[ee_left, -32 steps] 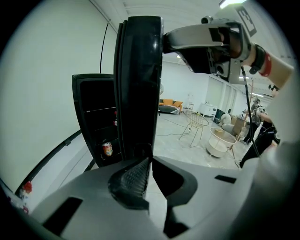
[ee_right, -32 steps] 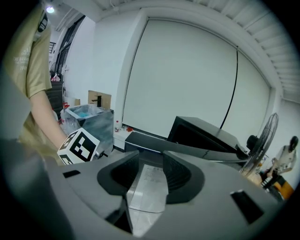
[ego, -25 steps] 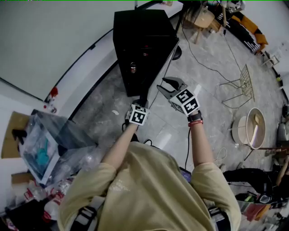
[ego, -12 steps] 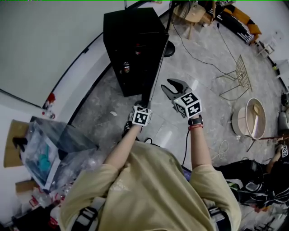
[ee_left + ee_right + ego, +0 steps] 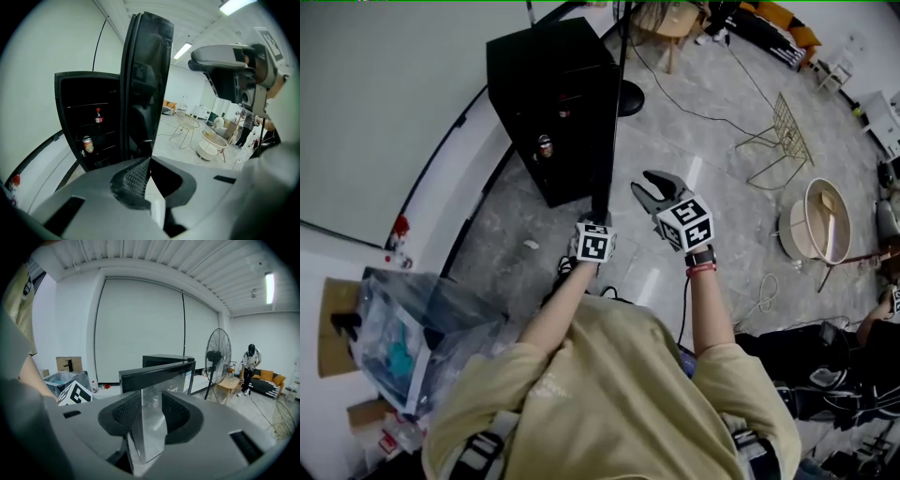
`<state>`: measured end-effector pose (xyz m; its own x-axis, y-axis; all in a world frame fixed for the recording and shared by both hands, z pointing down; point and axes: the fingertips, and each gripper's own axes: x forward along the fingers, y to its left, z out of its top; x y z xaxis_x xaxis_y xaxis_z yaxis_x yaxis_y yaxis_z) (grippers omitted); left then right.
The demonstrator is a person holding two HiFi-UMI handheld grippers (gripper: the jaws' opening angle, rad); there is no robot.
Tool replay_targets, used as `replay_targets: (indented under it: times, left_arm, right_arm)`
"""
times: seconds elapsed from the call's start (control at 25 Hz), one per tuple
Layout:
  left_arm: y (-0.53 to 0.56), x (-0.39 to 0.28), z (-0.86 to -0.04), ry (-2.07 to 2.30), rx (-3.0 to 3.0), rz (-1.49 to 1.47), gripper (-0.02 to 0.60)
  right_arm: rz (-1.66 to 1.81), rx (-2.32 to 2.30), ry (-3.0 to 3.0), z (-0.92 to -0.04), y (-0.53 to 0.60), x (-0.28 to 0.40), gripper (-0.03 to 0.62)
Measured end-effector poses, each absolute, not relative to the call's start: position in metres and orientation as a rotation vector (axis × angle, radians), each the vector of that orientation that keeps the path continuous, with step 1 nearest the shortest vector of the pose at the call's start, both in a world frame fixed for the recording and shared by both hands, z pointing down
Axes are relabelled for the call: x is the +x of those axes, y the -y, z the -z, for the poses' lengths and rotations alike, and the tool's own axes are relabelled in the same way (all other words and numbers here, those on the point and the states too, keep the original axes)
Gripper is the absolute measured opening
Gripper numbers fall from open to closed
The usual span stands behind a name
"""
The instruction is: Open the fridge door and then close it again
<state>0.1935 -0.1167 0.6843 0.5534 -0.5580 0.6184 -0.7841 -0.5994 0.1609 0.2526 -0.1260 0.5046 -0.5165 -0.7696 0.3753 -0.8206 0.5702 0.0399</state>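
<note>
Find the black mini fridge [image 5: 548, 66] on the floor against the white wall, door [image 5: 147, 84] swung wide, a can [image 5: 87, 144] and a bottle [image 5: 98, 116] on the shelves. Judged open enough, with only the closing left. Push the free edge round its hinge arc, steadily, and ease off near the seal rather than slam. Left tongs [image 5: 149, 161] pinched fully together, empty, tips at the door's lower edge. Right tongs [image 5: 645, 183] gaping wide though just narrowed slightly, gripping nothing, beside the door.
</note>
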Motion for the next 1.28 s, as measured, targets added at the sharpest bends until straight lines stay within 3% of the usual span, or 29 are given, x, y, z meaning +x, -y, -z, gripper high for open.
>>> replay_targets:
  times: [0.64, 1.28]
  left_arm:
    - [0.098, 0.257, -0.697, 0.979, 2.383, -0.777, 0.018]
    - [0.089, 0.229, -0.662, 0.938, 2.528, -0.732, 0.018]
  right_arm:
    - [-0.267, 1.465, 2.37, -0.509, 0.088, 0.309, 0.161]
    - [-0.326, 1.506, 2.45, -0.506, 0.091, 0.295, 0.134]
